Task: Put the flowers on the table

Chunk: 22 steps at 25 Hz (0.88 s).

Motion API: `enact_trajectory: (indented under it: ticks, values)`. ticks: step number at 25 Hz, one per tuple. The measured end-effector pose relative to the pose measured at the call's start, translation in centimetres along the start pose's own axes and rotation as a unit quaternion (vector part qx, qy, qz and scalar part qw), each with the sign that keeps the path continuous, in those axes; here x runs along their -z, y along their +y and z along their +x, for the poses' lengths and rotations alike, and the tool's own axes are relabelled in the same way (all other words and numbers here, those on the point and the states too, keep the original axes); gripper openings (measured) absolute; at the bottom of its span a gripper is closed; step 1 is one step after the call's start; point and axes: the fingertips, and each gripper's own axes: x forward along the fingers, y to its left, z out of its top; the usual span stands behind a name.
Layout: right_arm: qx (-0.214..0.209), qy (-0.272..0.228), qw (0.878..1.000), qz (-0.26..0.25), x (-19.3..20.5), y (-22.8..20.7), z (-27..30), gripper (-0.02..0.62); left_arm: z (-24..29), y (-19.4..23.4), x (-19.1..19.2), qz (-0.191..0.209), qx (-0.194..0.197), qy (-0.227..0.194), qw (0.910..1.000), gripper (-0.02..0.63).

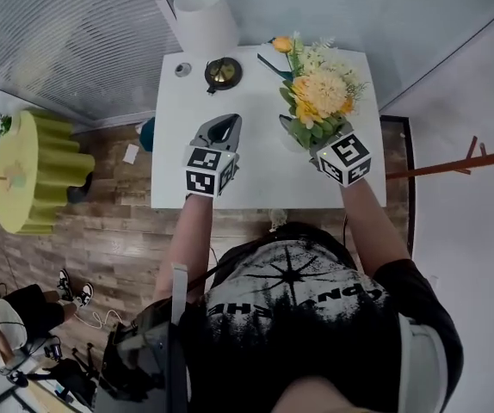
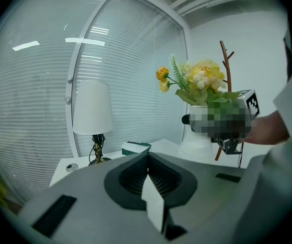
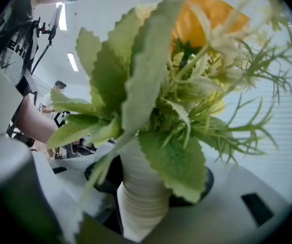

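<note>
A bunch of yellow and orange flowers with green leaves stands in a white ribbed vase. My right gripper is shut on the vase and holds it upright over the right part of the white table. The left gripper view shows the flowers and vase close to the tabletop; whether the vase touches it I cannot tell. In the right gripper view the leaves hide most of what lies ahead. My left gripper hovers over the table's middle, its jaws together and holding nothing.
A white-shaded lamp on a black base stands at the table's far edge, with a small round object and a green box near it. A yellow-green round table is at left, a wooden coat rack at right.
</note>
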Motion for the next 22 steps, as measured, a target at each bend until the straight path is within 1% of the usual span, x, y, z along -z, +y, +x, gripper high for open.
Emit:
enact_trajectory:
  ticks: [10, 15, 22]
  values:
    - [-0.029, 0.004, 1.000, -0.006, 2.0, -3.2, 3.8, 0.244, 2.5, 2.5, 0.2, -0.026, -0.024, 0.013, 0.9993, 0.011]
    - [-0.044, -0.007, 0.999, -0.007, 4.4, -3.7, 6.5, 0.244, 3.7, 3.8, 2.2, -0.025, -0.033, 0.024, 0.9989, 0.011]
    - [-0.055, -0.024, 0.998, -0.002, 4.4, -3.9, 8.2, 0.244, 3.9, 3.8, 2.7, -0.041, -0.037, 0.033, 0.9979, 0.011]
